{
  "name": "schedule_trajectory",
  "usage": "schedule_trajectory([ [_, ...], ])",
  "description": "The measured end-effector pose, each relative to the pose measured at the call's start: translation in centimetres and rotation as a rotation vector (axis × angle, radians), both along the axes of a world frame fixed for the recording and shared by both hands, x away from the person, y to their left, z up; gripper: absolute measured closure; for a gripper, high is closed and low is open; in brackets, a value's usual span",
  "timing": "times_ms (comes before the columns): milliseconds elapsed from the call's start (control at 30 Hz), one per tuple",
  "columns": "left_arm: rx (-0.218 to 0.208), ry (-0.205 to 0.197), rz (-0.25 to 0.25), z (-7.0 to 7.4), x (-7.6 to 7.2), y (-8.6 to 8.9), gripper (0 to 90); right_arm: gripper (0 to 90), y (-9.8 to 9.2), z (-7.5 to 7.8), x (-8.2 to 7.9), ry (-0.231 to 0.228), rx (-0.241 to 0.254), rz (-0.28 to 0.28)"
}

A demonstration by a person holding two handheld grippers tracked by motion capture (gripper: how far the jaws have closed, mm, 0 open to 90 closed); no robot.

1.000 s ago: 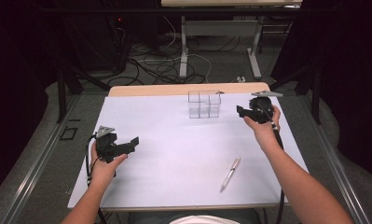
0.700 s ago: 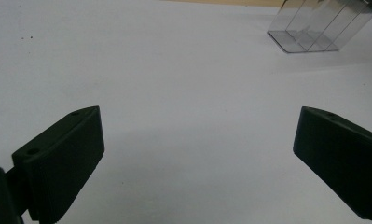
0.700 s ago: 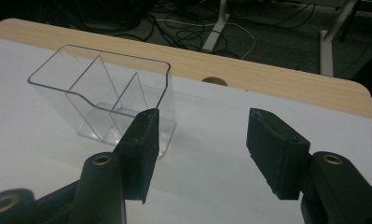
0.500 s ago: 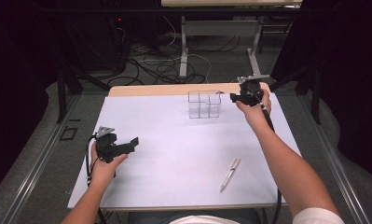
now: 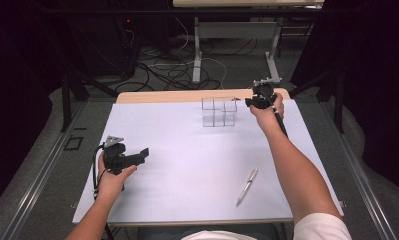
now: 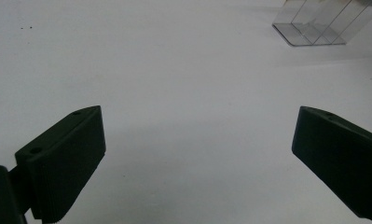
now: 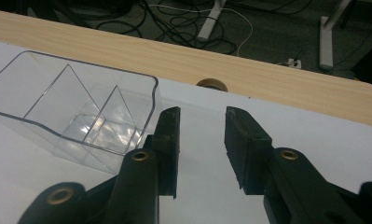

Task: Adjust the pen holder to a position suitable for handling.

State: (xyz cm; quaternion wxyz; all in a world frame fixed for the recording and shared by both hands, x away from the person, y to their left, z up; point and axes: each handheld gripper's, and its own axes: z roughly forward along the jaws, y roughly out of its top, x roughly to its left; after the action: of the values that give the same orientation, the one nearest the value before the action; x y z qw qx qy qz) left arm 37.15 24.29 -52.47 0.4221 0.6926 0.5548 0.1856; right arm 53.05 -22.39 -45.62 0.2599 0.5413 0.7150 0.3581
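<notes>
Two grippers working here. Nearest me, my left gripper (image 5: pixel 137 157) is resting low over the white sheet (image 5: pixel 187 165), jaws spread wide w/ nothing between. A silver pen (image 5: pixel 246 186) is lying loose on the sheet, near my right forearm. Farther out, my right gripper (image 7: pixel 201 140) is sitting just beside the clear plastic organizer (image 7: pixel 81 112) at the far edge; jaws have just been closing, part-open, empty. I'm judging the wall is thin, slick and glossy, so I'm aiming to straddle its rounded corner squarely and pinch gently, w/o shoving the light box.
</notes>
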Motion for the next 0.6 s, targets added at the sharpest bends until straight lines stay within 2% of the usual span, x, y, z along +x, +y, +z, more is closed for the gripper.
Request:
schedule_trajectory([
  [67,0.002,0.006,0.0,0.0,0.0,0.0,2.8,68.9,0.2,-0.4,0.3,-0.001,-0.026,-0.002],
  [133,0.001,0.006,-0.003,-0.1,0.1,-0.1,2.9,71.5,0.3,-0.7,0.5,0.003,-0.024,-0.004],
  [367,0.0,0.01,-0.008,-0.1,0.1,-0.1,3.1,81.2,1.0,-1.7,1.2,0.014,-0.007,-0.004],
  [600,-0.001,0.01,-0.008,-0.2,0.1,0.0,3.9,89.6,1.4,-2.4,1.7,0.024,0.014,0.022],
])
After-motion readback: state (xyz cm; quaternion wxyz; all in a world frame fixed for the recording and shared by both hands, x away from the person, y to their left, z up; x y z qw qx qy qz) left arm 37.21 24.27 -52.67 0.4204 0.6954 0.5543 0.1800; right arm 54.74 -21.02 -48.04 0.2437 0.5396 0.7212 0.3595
